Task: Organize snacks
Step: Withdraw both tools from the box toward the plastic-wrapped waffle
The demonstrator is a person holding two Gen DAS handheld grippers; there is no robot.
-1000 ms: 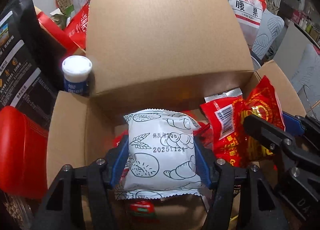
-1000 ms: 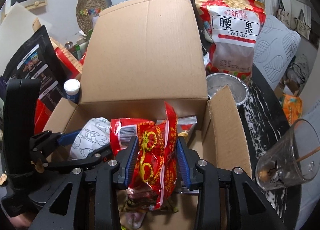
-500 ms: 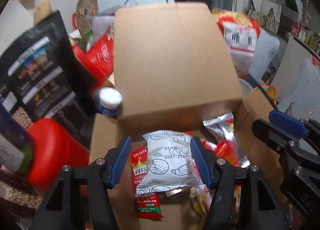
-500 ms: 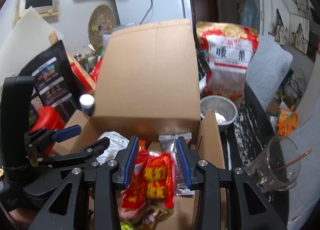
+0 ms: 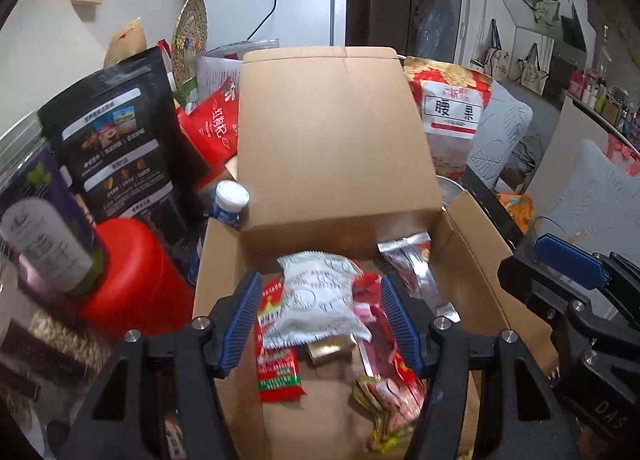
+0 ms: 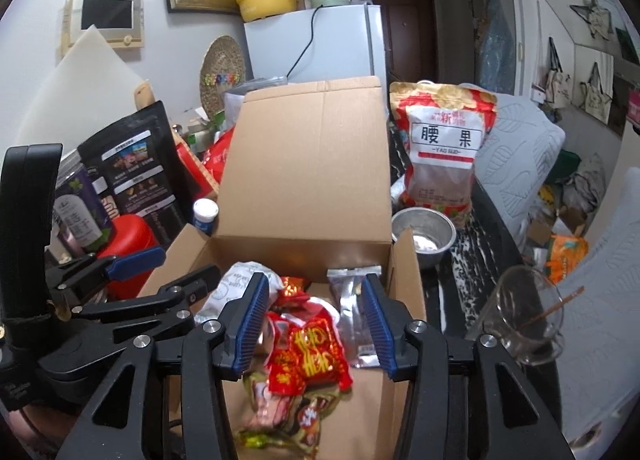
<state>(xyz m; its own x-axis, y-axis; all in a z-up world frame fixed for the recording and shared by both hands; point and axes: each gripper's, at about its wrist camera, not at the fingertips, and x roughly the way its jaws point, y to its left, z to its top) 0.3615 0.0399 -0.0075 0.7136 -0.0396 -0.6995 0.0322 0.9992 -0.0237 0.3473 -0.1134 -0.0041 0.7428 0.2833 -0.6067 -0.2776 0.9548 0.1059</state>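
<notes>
An open cardboard box [image 5: 336, 156] [image 6: 312, 180] holds several snack packets. A white packet with pastry drawings [image 5: 316, 300] [image 6: 236, 284] lies in it, beside a red and gold packet [image 6: 312, 352] and a silver packet [image 5: 416, 272] [image 6: 356, 320]. My left gripper [image 5: 318, 324] is open and empty above the white packet. My right gripper [image 6: 314, 326] is open and empty above the red and gold packet. Each gripper shows at the edge of the other's view.
Left of the box stand a red canister [image 5: 136, 280], a black pouch [image 5: 116, 132] and a small white-capped bottle [image 5: 232, 200]. Right of it are a big cashew bag [image 6: 444, 148], a metal bowl [image 6: 424, 236] and a glass [image 6: 520, 316].
Both grippers opened, let go of the white packet and the red and gold packet into the box, and drew back and up.
</notes>
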